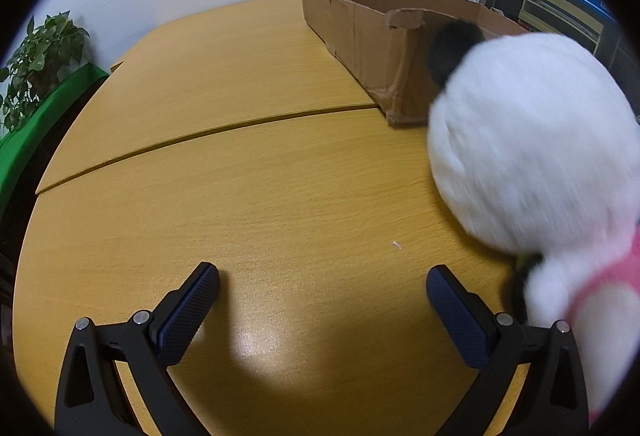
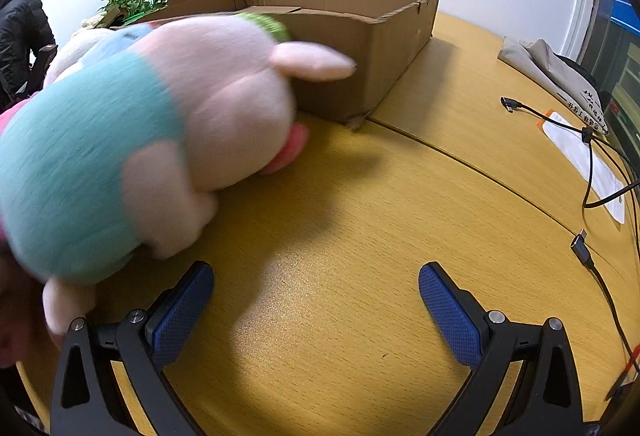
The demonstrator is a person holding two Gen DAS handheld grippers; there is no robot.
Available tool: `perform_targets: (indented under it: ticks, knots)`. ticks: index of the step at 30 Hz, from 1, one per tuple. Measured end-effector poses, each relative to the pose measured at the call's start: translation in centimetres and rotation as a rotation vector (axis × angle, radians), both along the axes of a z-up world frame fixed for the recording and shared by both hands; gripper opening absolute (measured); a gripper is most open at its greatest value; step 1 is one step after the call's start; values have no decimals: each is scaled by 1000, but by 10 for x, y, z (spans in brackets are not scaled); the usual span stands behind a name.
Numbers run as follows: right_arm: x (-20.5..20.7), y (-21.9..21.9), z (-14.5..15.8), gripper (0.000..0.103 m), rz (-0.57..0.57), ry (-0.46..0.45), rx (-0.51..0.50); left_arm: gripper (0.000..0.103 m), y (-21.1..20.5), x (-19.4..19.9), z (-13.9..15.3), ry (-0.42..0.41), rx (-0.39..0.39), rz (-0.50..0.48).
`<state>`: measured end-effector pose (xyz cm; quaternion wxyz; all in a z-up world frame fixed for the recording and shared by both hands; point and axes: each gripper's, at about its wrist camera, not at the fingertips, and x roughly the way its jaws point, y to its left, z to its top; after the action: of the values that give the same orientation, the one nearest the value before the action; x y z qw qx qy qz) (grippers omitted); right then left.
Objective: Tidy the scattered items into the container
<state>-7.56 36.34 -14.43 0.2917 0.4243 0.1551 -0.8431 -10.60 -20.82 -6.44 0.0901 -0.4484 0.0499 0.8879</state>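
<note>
We see a smooth, faintly glossy wood-grain table [image 1: 248, 196], a matt corrugated cardboard box [image 1: 360, 36] with torn edges, fuzzy plush on the panda [image 1: 532, 140] and pig [image 2: 168, 124], and textured blue rubbery pads [image 2: 180, 312] on black plastic fingers.

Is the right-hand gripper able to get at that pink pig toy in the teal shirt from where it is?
Probably yes. The right gripper is open over bare table, and the pig toy lies just off its left finger, nothing between them.
</note>
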Motion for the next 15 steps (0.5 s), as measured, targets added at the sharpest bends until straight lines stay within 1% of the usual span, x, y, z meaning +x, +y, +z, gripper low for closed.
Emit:
perform_targets:
  ticks: [4, 5, 15]
  knots:
    - [0, 0, 0, 103, 0, 0, 0, 103, 1, -2, 2, 0, 0, 0]
    - [0, 0, 0, 103, 0, 0, 0, 103, -2, -1, -8, 0, 1, 1]
    - [0, 0, 0, 103, 0, 0, 0, 103, -2, -3, -7, 0, 1, 0]
